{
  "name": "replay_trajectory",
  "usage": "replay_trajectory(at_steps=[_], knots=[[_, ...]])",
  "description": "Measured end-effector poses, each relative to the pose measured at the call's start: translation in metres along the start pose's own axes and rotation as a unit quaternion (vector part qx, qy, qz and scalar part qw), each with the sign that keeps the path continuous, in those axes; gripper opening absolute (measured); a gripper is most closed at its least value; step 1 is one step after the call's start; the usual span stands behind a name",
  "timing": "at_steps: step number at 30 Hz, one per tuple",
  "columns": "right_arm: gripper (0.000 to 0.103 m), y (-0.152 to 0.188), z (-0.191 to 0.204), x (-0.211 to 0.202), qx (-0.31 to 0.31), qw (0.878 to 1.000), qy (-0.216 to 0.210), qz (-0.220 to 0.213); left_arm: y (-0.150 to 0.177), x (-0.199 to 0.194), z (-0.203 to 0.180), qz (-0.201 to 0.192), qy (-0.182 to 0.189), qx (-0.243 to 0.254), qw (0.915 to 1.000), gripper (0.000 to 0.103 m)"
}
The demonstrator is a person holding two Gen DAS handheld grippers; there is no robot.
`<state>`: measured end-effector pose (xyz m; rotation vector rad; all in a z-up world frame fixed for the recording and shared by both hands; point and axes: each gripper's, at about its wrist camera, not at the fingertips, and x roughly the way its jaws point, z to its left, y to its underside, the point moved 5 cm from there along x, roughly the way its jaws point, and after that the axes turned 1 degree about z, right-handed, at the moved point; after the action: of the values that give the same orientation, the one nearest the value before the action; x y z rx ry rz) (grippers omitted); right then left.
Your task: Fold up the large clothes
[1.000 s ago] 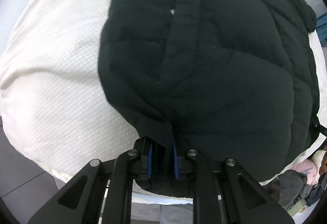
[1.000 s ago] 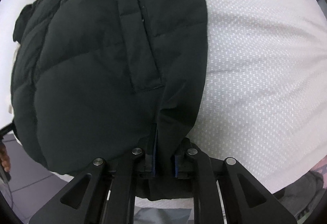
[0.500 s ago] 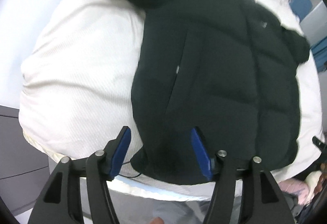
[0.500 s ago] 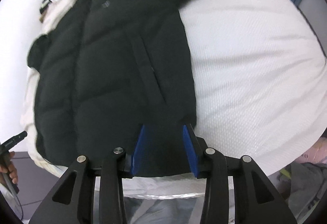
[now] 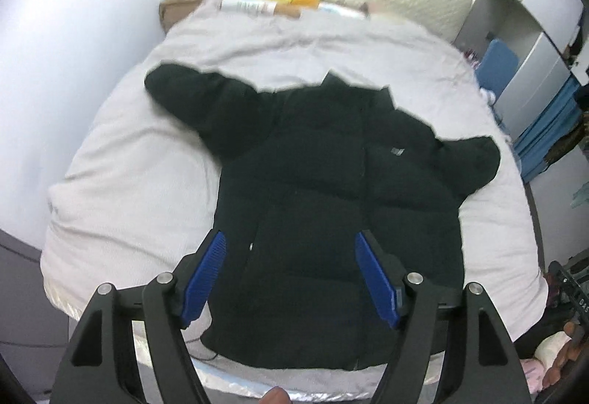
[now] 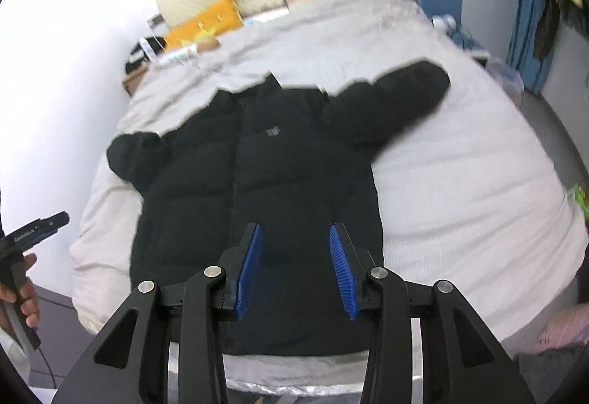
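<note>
Jacket [image 5: 331, 205], black and puffy, lies spread front-up on a white bed [image 5: 132, 190], sleeves out.
Left tongs [image 5: 291, 278] and right tongs [image 6: 294, 267] hover wide and empty above its near hem; folding seems unstarted, so a sleeve likely needs gripping next.

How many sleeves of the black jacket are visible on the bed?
2: one sleeve stretches toward the wall side, the other sleeve is bunched toward the wardrobe side of the black jacket.

no legible text anywhere
</note>
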<state>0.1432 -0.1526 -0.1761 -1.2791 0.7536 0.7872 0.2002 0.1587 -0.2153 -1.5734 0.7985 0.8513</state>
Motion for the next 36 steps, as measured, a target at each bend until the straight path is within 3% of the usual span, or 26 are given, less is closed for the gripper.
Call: replay_trajectory(at_steps=[4, 8, 20, 30, 36], knots=[[0.037, 0.000, 0.023, -0.026, -0.017, 0.999, -0.008, -0.026, -0.003, -0.028, -0.017, -0.026, 0.003, 0.023, 0.9994, 0.073], [0.037, -0.001, 0.039, -0.047, -0.022, 0.999, -0.007, -0.050, 0.000, -0.049, -0.023, -0.025, 0.020, 0.019, 0.9993, 0.073], [0.037, 0.004, 0.062, -0.077, -0.021, 0.998, 0.010, -0.065, 0.004, -0.087, -0.020, -0.033, 0.050, 0.029, 0.9978, 0.073], [0.037, 0.009, 0.076, -0.088, 0.008, 0.996, 0.033, -0.080, 0.003, -0.088, -0.015, -0.027, 0.067, 0.058, 0.9957, 0.073], [0.037, 0.001, 0.058, -0.084, 0.020, 0.996, 0.041, -0.078, 0.000, -0.074, -0.019, -0.013, 0.064, 0.058, 0.9962, 0.073]])
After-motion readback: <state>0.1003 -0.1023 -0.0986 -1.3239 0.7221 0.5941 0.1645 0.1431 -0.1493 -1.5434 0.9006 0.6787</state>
